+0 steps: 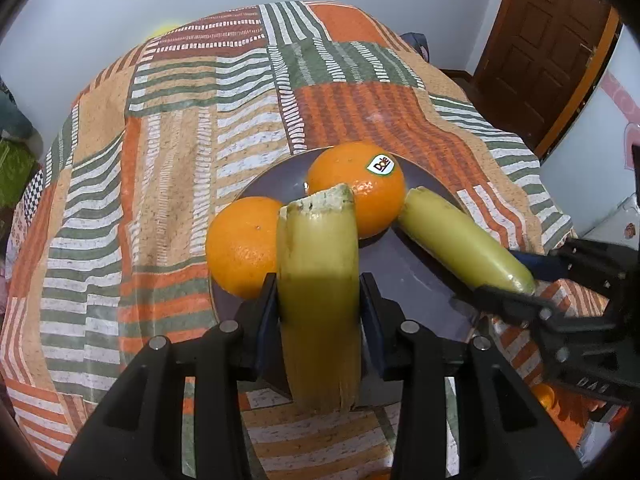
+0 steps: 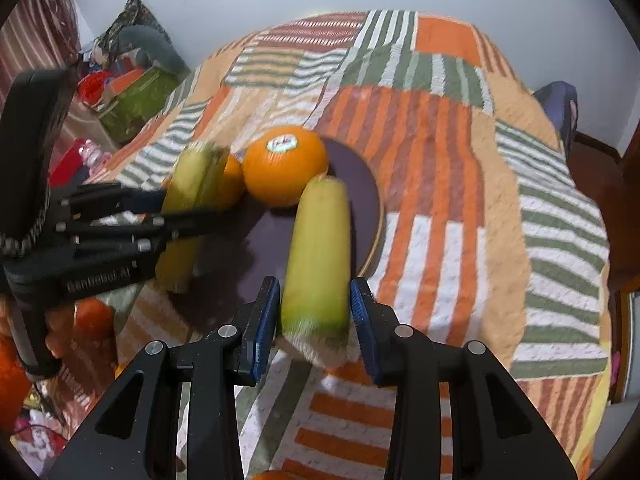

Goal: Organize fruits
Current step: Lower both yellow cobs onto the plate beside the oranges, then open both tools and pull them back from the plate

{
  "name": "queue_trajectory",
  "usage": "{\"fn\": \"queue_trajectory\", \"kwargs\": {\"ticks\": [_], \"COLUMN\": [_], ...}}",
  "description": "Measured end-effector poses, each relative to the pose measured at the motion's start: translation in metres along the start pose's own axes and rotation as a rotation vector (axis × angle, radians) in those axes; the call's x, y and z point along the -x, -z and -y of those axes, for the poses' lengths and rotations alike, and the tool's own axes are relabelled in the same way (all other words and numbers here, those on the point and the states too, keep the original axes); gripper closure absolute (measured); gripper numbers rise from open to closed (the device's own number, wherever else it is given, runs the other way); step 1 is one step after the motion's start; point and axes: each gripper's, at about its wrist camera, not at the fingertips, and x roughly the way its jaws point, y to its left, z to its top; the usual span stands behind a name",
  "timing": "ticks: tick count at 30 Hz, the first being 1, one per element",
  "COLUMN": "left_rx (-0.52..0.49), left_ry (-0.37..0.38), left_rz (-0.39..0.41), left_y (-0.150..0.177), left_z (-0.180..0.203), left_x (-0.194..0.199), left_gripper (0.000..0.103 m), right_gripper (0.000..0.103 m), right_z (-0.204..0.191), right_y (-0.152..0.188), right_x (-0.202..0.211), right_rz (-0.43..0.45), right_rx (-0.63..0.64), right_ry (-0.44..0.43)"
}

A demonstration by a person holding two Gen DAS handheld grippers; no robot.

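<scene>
A: Quickly, both grippers?
B: Left gripper (image 1: 320, 300) pinches a banana piece (image 1: 318, 280); right gripper (image 2: 314, 308) seems clamped on the second piece (image 2: 318, 248), though it's blurred. Both hang over the plate (image 1: 400, 264) on the bed.
A: Risk?
B: Dropping one nudges the stickered orange (image 1: 356, 188) at twelve o'clock off the plate's rim.

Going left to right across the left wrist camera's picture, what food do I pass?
Plain orange → corn cob held in the left gripper → orange with the Dole sticker → second corn cob, held by the right gripper.
</scene>
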Motion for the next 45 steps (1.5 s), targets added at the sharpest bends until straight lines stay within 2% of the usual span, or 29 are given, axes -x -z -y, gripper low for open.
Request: {"fn": "queue_trajectory", "kwargs": {"ticks": [4,10,15,20,29,35,45], "left_rx": [-0.022,-0.085,-0.037,-0.023,0.037,0.014,0.014], "left_ry": [-0.023,-0.049,-0.038,-0.034,-0.032,-0.074,-0.048], "left_rz": [0.000,-0.006,-0.047,-0.036,-0.031,-0.021,-0.032], "left_y": [0.002,0.004,0.001,0.003,0.001,0.002,0.008], "left_z": [0.006,0.018,0.010,0.007,-0.002,0.006,0.003], "left_x": [0.002,0.007,-0.007,-0.008,-0.007,-0.009,-0.004], "left_gripper": [0.064,0.064,0.064,0.064,0.063,0.063,0.063], "right_gripper": [0.069,0.069,0.069,0.070,0.072,0.072,0.071], "right_z": [-0.005,-0.010,-0.013,-0.013,0.003,0.004,0.006], "right_y": [0.002,0.007,0.008,0.009,0.004,-0.005,-0.014], "right_x": [-0.002,-0.002,-0.003,-0.003,0.002,-0.003,-0.010], "right_rz": [0.007,0.004,0.004,0.019,0.076,0.099,0.088], "right_rx": [0.006,0.009,-0.002,-0.012,-0.082,-0.093,-0.100], "right_ry": [0.010,-0.030,-0.054,-0.058,0.004,0.056,0.056]}}
